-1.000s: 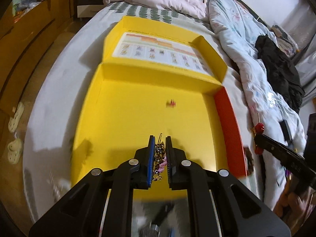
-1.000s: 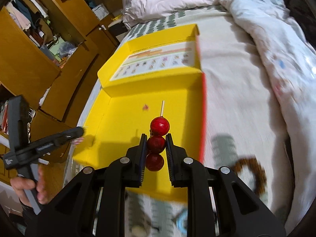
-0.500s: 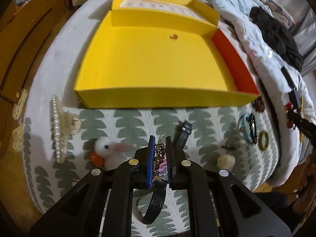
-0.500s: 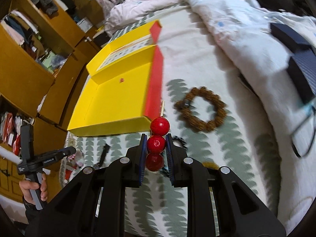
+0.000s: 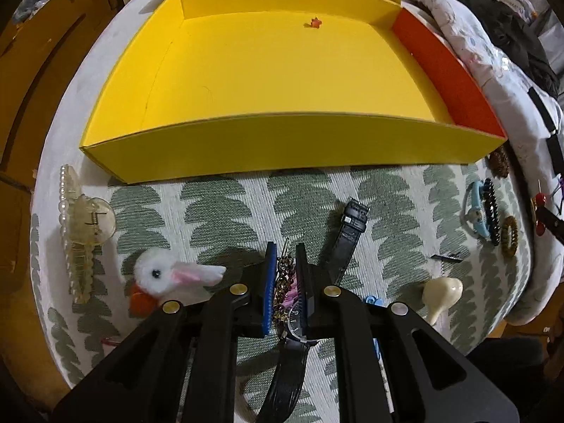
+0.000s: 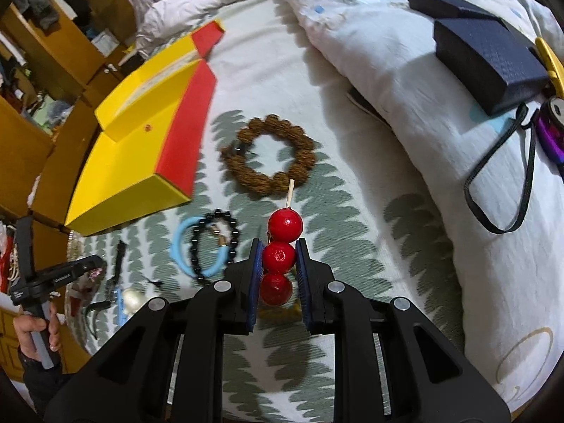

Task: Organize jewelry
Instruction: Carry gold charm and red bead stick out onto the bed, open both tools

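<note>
Both grippers now off the yellow box [image 5: 282,141], left gripper [image 5: 284,282] pinching perhaps a gold chain [image 5: 282,278], right gripper [image 6: 279,268] clamping red-bead skewer [image 6: 280,246].

yellow box [image 5: 289,148]: 1 | watch [image 5: 347,243]: 1 | claw clip [image 5: 79,229]: 1 | red balls [image 6: 284,225]: 3 | dark boxes [image 6: 490,60]: 2

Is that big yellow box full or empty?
Nearly empty: the yellow box holds only a tiny orange star charm; the other jewelry lies outside on the bedspread.
</note>
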